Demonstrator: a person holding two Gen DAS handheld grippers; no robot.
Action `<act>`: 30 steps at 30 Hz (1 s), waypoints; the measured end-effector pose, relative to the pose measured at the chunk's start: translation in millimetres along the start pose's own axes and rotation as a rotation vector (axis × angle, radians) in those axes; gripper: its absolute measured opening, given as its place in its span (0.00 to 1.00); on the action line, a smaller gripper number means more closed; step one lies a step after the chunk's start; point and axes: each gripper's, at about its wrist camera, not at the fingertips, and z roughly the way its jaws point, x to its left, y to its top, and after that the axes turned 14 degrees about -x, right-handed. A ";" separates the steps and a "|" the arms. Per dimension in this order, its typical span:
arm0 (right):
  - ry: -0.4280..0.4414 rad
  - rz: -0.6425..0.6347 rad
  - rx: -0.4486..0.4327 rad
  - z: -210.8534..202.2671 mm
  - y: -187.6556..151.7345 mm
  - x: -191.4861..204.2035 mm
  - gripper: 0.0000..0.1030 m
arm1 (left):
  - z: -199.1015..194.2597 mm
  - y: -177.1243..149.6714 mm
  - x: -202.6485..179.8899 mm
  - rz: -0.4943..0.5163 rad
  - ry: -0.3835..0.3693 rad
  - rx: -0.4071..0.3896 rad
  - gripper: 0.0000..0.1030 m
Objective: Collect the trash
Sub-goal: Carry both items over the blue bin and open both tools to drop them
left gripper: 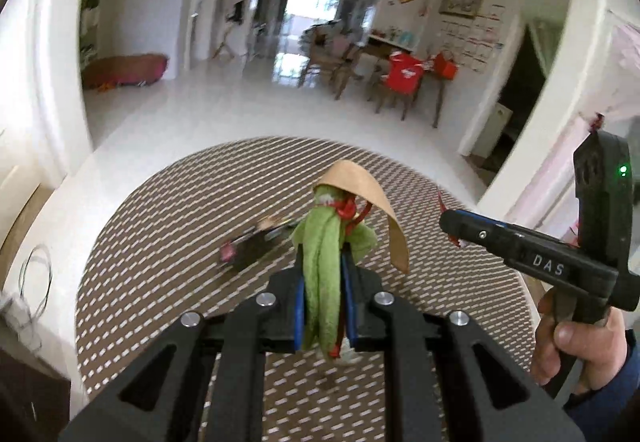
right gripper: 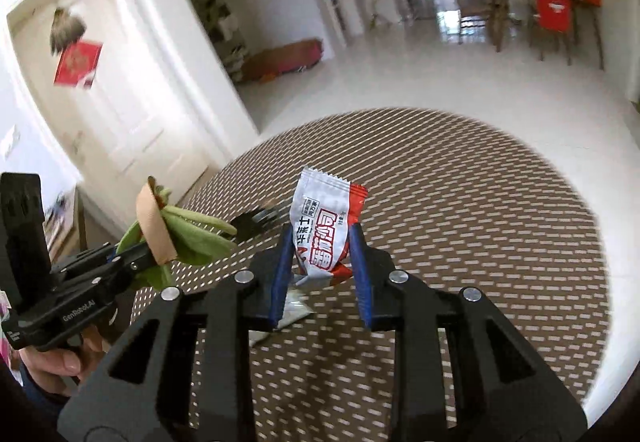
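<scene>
Carrying step: left gripper (left gripper: 323,278) clamped on green leaf scraps (left gripper: 322,270) with a tan strip; right gripper (right gripper: 320,262) clamped on snack wrapper (right gripper: 326,226), both above the table mat (right gripper: 480,242). Next, presumably, a bin, none visible

A round table (left gripper: 160,242) wears a brown woven cover. Across the white floor (left gripper: 240,114), wooden chairs (left gripper: 396,90) stand near a doorway (left gripper: 304,26).
</scene>
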 end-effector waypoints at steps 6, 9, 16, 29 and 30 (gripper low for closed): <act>-0.132 0.083 -0.097 -70.9 -1.9 -67.1 0.27 | 21.3 13.9 -79.4 0.092 -0.130 -0.003 0.14; -0.213 0.133 -0.139 -116.7 -6.6 -115.5 0.27 | 36.8 12.6 -128.2 0.130 -0.213 0.012 0.14; -0.386 0.238 -0.209 -206.0 -24.2 -204.7 0.27 | 66.8 -6.3 -238.6 0.199 -0.405 0.077 0.14; -0.593 0.467 -0.148 -281.9 -105.3 -328.1 0.27 | 141.2 -90.3 -401.6 0.311 -0.571 0.320 0.14; -0.597 0.482 -0.135 -281.3 -111.8 -335.9 0.27 | 149.8 -101.2 -410.8 0.326 -0.570 0.351 0.14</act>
